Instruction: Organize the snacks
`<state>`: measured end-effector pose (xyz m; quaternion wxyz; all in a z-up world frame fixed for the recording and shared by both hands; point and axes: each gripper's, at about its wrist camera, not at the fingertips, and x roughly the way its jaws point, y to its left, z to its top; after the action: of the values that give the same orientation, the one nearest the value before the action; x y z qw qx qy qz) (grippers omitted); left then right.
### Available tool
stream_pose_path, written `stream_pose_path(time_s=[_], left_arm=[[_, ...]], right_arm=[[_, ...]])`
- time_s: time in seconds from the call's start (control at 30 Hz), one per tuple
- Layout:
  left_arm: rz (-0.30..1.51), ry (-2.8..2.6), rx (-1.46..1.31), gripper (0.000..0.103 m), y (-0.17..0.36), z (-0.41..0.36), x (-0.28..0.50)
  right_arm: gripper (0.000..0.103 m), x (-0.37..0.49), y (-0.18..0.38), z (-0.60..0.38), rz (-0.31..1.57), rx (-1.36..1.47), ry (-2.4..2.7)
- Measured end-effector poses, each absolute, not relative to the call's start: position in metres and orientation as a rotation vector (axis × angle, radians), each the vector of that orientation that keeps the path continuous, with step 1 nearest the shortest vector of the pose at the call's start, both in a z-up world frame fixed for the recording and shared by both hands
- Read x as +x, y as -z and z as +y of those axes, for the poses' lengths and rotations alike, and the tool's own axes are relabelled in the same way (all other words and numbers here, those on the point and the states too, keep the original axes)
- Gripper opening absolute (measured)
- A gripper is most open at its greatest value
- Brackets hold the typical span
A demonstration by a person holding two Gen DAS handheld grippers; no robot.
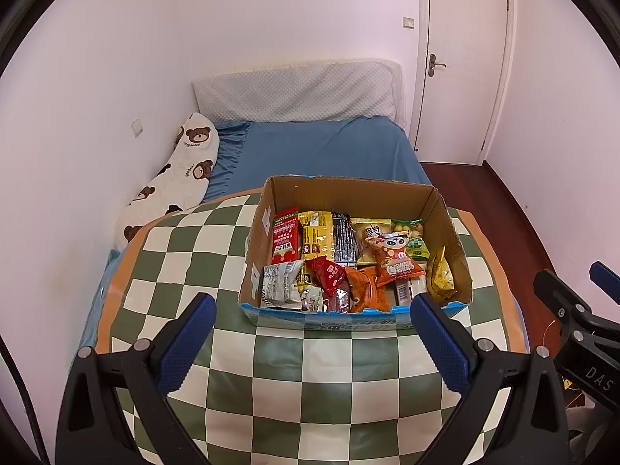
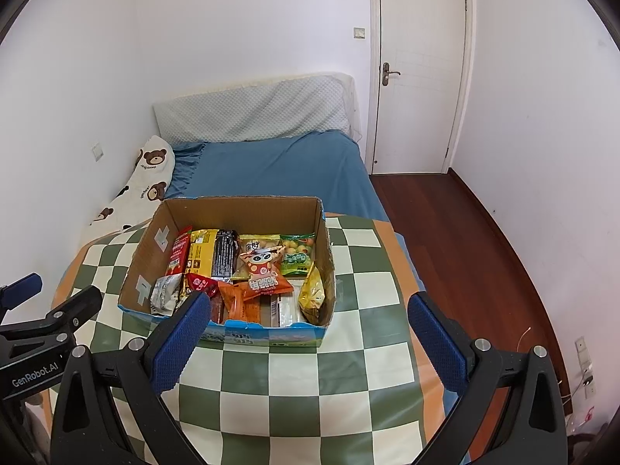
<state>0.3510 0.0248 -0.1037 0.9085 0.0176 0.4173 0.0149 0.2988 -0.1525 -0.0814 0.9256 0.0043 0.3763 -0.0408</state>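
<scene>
A cardboard box [image 1: 348,193] [image 2: 240,205] stands on a table with a green and cream checkered cloth [image 1: 302,368] [image 2: 294,379]. It holds several snack packs: a red pack [image 1: 286,238], a yellow pack [image 1: 317,234], an orange panda pack [image 1: 397,259] [image 2: 265,271] and a green pack [image 2: 296,254]. My left gripper [image 1: 312,310] is open and empty, just in front of the box. My right gripper [image 2: 310,310] is open and empty, in front of the box's right half. Each gripper shows at the edge of the other's view.
Behind the table is a bed with a blue sheet [image 1: 329,143], a grey-white headboard cushion [image 1: 298,93] and a bear-print pillow [image 1: 174,186] by the left wall. A white door [image 2: 420,66] and dark wood floor [image 2: 465,252] lie to the right.
</scene>
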Motion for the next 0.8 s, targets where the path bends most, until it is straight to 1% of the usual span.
stream_pose_path(time_s=[0.5,0.8], left_arm=[[0.860,-0.040,0.034,0.103,0.093,0.026,0.349],[0.868,-0.038,0.029,0.103,0.097,0.027,0.346]], right_arm=[[0.103,0.297,0.080,-0.153,0.776,0.010,0.080],[0.103,0.293,0.080,-0.152,0.779,0.012,0.076]])
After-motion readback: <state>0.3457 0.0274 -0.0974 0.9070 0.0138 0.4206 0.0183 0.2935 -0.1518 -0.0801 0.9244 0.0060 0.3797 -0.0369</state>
